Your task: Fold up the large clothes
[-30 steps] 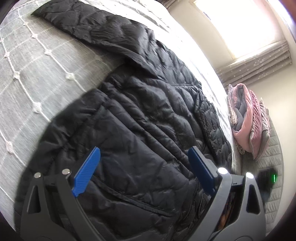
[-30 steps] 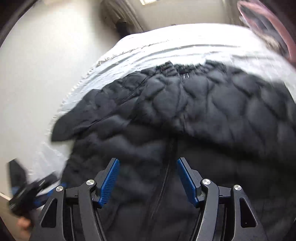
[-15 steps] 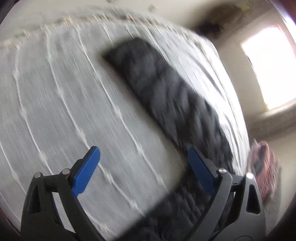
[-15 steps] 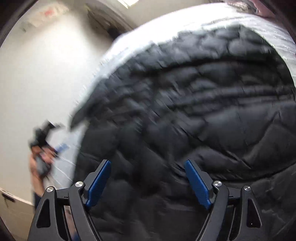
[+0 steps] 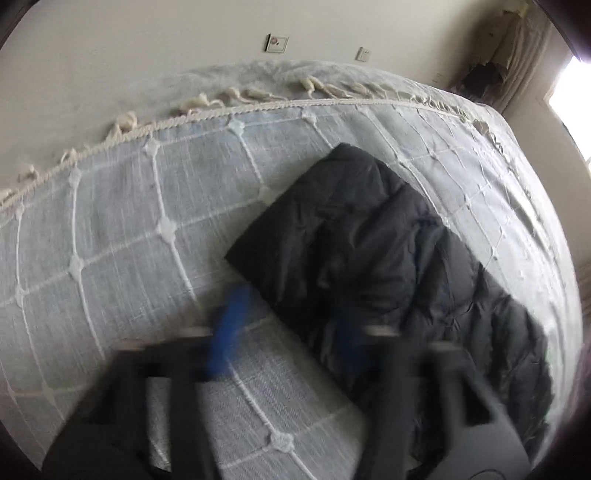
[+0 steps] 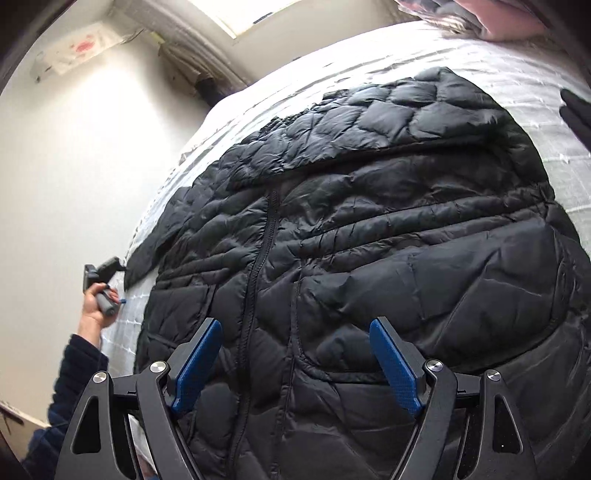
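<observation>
A black quilted puffer jacket (image 6: 369, 229) lies spread front-up on a bed, its zipper shut. My right gripper (image 6: 295, 365) is open and empty, hovering over the jacket's lower front. In the left wrist view one black sleeve (image 5: 354, 236) lies stretched across the grey bedspread (image 5: 110, 229). My left gripper (image 5: 288, 332) is blurred by motion; its blue pads stand apart and hold nothing, right at the sleeve's cuff end. The left gripper also shows in the right wrist view (image 6: 105, 271), held by a hand beside that cuff.
The bedspread has a white grid pattern and a tasselled edge (image 5: 207, 107) by the wall. Pink folded bedding (image 6: 491, 18) lies at the far corner. The wall runs close along the bed's left side. A window (image 6: 236, 14) is beyond the bed.
My left gripper has swung from the jacket's body out to the sleeve's cuff, and its fingers stand closer together. My right gripper has shifted a little over the jacket's front and opened wider.
</observation>
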`<state>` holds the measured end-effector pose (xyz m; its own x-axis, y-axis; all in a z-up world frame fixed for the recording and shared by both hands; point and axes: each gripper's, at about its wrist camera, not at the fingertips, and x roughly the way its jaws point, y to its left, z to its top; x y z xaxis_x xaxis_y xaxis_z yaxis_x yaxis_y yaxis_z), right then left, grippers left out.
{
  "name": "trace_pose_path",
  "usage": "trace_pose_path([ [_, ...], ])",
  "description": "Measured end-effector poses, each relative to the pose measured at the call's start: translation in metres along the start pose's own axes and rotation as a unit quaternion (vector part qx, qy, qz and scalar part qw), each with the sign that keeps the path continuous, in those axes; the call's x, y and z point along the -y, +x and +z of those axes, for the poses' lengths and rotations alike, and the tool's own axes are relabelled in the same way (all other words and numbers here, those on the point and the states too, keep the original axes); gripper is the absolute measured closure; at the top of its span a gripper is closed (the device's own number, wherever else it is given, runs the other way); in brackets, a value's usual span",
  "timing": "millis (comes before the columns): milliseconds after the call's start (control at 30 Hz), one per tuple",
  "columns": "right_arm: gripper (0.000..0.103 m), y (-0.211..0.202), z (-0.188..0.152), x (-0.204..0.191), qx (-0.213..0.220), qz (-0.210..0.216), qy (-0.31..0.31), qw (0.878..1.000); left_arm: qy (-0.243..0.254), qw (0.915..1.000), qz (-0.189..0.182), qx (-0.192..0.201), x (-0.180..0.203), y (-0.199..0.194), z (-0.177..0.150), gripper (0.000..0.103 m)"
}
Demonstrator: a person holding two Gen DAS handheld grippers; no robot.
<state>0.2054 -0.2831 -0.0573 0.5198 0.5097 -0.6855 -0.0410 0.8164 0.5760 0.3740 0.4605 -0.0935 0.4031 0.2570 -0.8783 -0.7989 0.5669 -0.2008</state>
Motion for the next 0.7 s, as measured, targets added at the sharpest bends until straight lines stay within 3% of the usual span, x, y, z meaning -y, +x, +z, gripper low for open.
trace_pose_path([
  [100, 0.020, -0.001, 0.001, 0.003, 0.005, 0.017, 0.014, 1.000, -0.028, 0.9992, -0.029, -0.006, -0.005, -0.007, 0.006, 0.098],
  [300, 0.020, -0.009, 0.003, 0.007, 0.014, 0.023, 0.025, 0.999, 0.020, 0.9944, -0.034, 0.098, 0.011, -0.084, 0.024, 0.099],
  [533, 0.020, -0.017, 0.006, 0.019, 0.021, 0.027, 0.053, 0.998, 0.033, 0.9863, -0.093, 0.132, 0.021, -0.154, 0.038, 0.099],
  [633, 0.020, -0.021, 0.008, 0.029, 0.025, 0.040, 0.073, 0.996, 0.048, 0.9767, -0.144, 0.152, 0.045, -0.188, 0.022, 0.100],
  [700, 0.020, -0.028, 0.010, 0.036, 0.039, 0.022, 0.081, 0.996, 0.071, 0.9673, -0.177, 0.167, 0.068, -0.214, 0.006, 0.100],
])
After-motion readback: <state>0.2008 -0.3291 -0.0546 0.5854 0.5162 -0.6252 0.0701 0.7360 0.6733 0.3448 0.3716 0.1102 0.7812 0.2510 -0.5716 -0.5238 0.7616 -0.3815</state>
